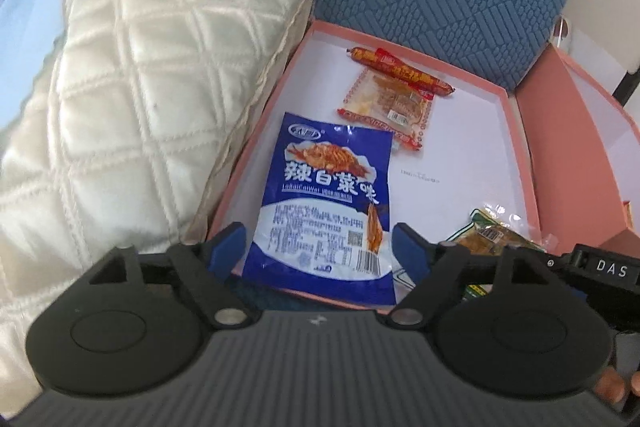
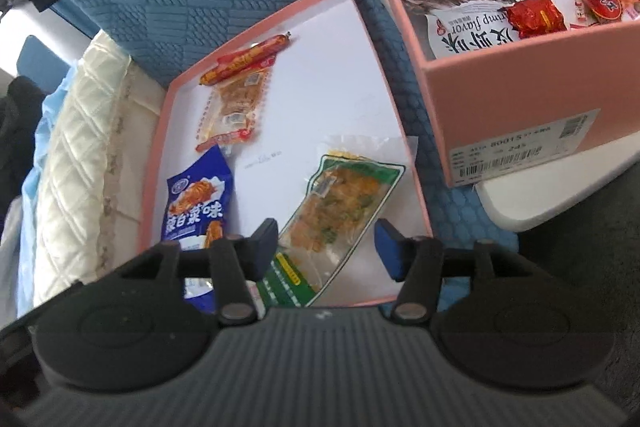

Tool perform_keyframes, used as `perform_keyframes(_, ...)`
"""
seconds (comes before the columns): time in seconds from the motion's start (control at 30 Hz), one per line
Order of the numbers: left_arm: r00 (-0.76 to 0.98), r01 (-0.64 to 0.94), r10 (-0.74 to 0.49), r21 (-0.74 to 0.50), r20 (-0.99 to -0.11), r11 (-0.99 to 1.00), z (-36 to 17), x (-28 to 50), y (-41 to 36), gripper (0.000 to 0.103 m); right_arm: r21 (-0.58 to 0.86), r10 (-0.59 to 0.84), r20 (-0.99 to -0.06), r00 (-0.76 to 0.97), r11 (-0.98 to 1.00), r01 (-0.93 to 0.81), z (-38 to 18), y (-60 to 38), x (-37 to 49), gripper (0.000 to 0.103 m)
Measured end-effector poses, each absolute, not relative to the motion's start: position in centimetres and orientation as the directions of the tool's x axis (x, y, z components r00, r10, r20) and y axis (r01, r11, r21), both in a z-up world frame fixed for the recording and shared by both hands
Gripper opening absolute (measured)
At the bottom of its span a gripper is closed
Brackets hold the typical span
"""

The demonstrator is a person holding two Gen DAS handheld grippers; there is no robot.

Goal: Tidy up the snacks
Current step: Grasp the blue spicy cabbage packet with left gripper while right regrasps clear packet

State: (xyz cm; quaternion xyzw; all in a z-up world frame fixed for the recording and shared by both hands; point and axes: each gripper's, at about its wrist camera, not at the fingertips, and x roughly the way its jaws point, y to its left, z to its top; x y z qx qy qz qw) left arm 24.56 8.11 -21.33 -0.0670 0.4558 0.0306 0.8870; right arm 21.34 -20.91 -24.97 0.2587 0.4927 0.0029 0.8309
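Two claws, both spread apart, gripping nothing: left claw [image 1: 320, 247] over blue packet [image 1: 324, 203] at near left edge of pink lid [image 1: 400, 39]; right claw [image 2: 326, 247] over green pouch [image 2: 340, 203] near right edge. Suggest pinching packet edges, not contents.

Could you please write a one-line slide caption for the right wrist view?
Open right tool poised over a green snack packet in the pink lid, beside a pink box of snacks.
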Motion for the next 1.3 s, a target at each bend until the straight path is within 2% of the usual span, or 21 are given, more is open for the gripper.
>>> perform_keyframes(0.27, 0.519, -0.017, -0.023, -0.037, -0.855, 0.999, -23.7, 28.8, 6.6, 0.086, 0.422, 0.254, -0.832, 0.493, 0.867, 0.266, -26.1, -20.8, 22.5, 0.056)
perform_keyframes(0.57, 0.468, 0.085, 0.029, 0.078, -0.883, 0.993, -26.5, 31.5, 4.9, 0.090, 0.364, 0.234, -0.862, 0.451, 0.904, 0.226, -27.7, -19.8, 23.6, 0.055)
perform_keyframes(0.7, 0.423, 0.077, 0.039, 0.079, -0.905, 0.994, -28.1, 32.2, 5.4, 0.091, 0.358, 0.233, -0.857, 0.460, 0.911, 0.206, -28.0, -19.3, 23.9, 0.054)
perform_keyframes(0.77, 0.414, 0.048, 0.024, 0.048, -0.910, 0.998, -28.5, 32.5, 5.9, 0.093, 0.349, 0.226, -0.857, 0.462, 0.915, 0.201, -28.0, -19.2, 23.9, 0.048)
perform_keyframes(0.8, 0.411, 0.037, 0.020, 0.038, -0.911, 0.999, -28.7, 32.6, 6.1, 0.095, 0.341, 0.221, -0.861, 0.458, 0.919, 0.197, -28.1, -19.2, 24.0, 0.039)
perform_keyframes(0.83, 0.406, 0.029, 0.016, 0.031, -0.914, 0.999, -28.8, 32.7, 6.3, 0.095, 0.337, 0.216, -0.860, 0.462, 0.921, 0.194, -28.1, -19.2, 24.0, 0.037)
perform_keyframes(0.9, 0.397, 0.020, 0.009, 0.019, -0.918, 1.000, -29.0, 33.0, 6.5, 0.098, 0.348, 0.229, -0.860, 0.456, 0.917, 0.195, -28.2, -19.3, 24.1, 0.025)
perform_keyframes(0.97, 0.387, 0.009, -0.002, 0.001, -0.922, 1.000, -29.4, 33.3, 6.9, 0.101, 0.352, 0.235, -0.859, 0.455, 0.916, 0.192, -28.2, -19.4, 24.0, 0.020)
perform_keyframes(1.03, 0.383, 0.009, -0.015, -0.013, -0.923, 1.000, -29.6, 33.6, 6.9, 0.103, 0.358, 0.241, -0.857, 0.456, 0.914, 0.189, -28.3, -19.4, 24.0, 0.018)
perform_keyframes(1.17, 0.387, 0.051, 0.048, 0.073, -0.921, 0.996, -30.1, 33.4, 5.6, 0.103, 0.366, 0.248, -0.848, 0.469, 0.913, 0.178, -28.0, -19.4, 23.8, 0.017)
perform_keyframes(1.23, 0.390, 0.050, 0.045, 0.070, -0.920, 0.996, -30.1, 33.4, 5.7, 0.103, 0.370, 0.251, -0.846, 0.471, 0.912, 0.178, -27.9, -19.5, 23.7, 0.017)
perform_keyframes(1.3, 0.393, 0.047, 0.049, 0.073, -0.918, 0.996, -30.0, 33.3, 5.8, 0.098, 0.371, 0.253, -0.845, 0.472, 0.912, 0.176, -27.9, -19.5, 23.7, 0.017)
